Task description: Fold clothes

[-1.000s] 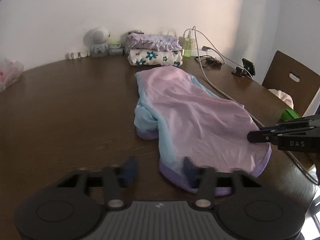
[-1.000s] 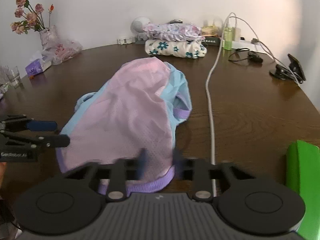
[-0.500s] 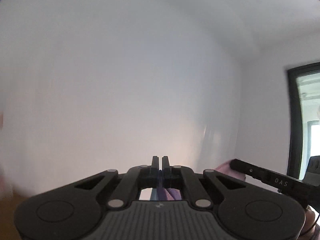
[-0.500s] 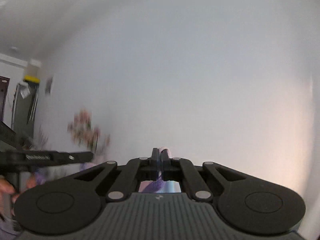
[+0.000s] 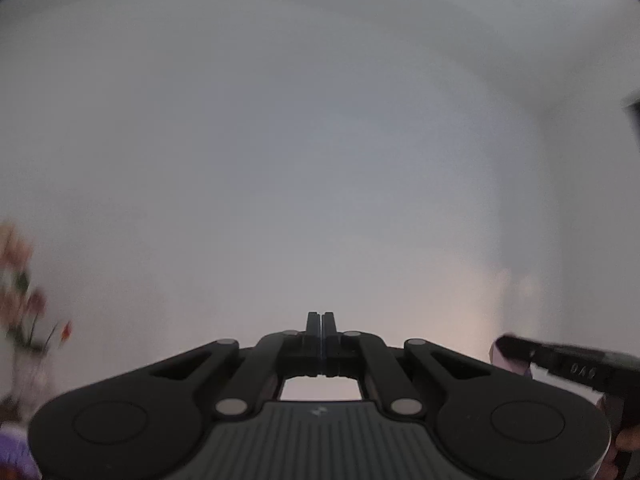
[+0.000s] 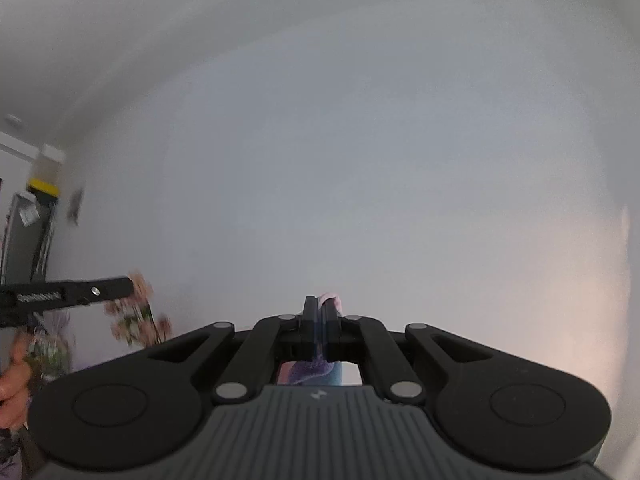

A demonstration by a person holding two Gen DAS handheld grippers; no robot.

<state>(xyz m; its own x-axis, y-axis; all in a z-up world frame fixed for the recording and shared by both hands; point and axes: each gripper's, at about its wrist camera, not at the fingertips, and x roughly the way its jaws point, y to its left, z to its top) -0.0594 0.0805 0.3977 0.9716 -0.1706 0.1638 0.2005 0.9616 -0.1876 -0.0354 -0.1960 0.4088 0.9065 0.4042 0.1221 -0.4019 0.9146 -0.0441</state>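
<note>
Right wrist view: right gripper (image 6: 321,308) clenched on thin pink-and-purple garment (image 6: 316,369), soft mesh hanging beneath. Left gripper (image 5: 321,322) clenched; cloth not discernible there. Plain white wall (image 6: 360,160) ahead.

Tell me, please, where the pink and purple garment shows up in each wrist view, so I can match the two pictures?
Left wrist view: garment only as a small purple scrap at the right gripper, far right.
Right wrist view: garment at bottom centre, pinched in the right gripper, a pink tip above the fingers.
Shared landmark: the blurred pink flowers at the left edge of both.
</note>
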